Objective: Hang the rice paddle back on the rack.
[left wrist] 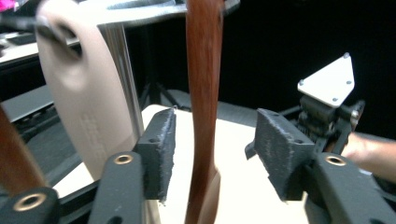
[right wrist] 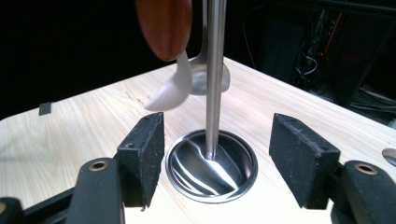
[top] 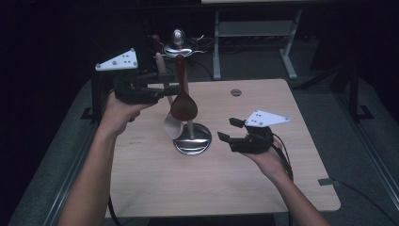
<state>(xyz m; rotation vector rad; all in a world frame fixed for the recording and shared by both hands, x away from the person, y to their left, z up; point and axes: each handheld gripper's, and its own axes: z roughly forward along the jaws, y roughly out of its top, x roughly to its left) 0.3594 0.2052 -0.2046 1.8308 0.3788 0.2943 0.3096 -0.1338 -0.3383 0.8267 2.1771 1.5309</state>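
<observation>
A steel utensil stand [top: 192,139] with a round base rises at the table's middle. A dark wooden spoon [top: 183,106] and a beige spoon [top: 171,125] hang from its top. My left gripper [top: 171,87] is raised at the spoon's handle. In the left gripper view the wooden handle [left wrist: 203,93] runs between the open jaws of this gripper [left wrist: 215,149], with a gap to each pad. The beige utensil [left wrist: 84,98] hangs just left of it. My right gripper [top: 229,129] stands open low beside the base; in its own view [right wrist: 217,154] the pole [right wrist: 215,70] and base [right wrist: 210,168] lie ahead of the jaws.
The light wooden table [top: 155,183] has a round cable hole [top: 235,92] at the back. A metal spoon [right wrist: 224,77] hangs behind the pole. A grey metal frame [top: 254,28] stands on the floor beyond the table. The right gripper [left wrist: 327,107] appears across the table in the left gripper view.
</observation>
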